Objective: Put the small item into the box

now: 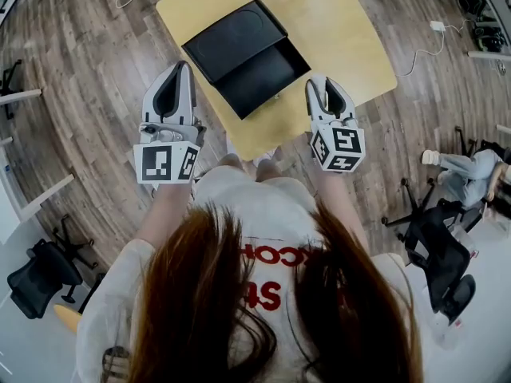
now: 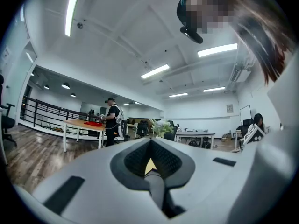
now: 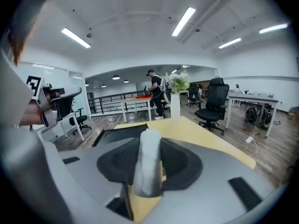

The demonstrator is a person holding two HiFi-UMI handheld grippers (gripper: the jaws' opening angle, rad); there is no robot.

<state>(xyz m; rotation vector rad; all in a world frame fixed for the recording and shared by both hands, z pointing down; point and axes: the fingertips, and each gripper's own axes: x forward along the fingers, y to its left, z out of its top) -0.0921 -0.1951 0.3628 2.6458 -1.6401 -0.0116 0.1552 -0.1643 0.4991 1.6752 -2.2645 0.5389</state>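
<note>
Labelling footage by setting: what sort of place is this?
Probably an open-plan office or lab: rolling office chairs, rows of desks and long ceiling strip lights fill one large shared room.

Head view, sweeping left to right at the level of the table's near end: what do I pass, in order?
left gripper → open black box → right gripper → seated person at the far right edge

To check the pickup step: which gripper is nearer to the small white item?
Right. The right gripper holds the white item between its jaws; the left gripper, empty, is at the other side of the box.
</note>
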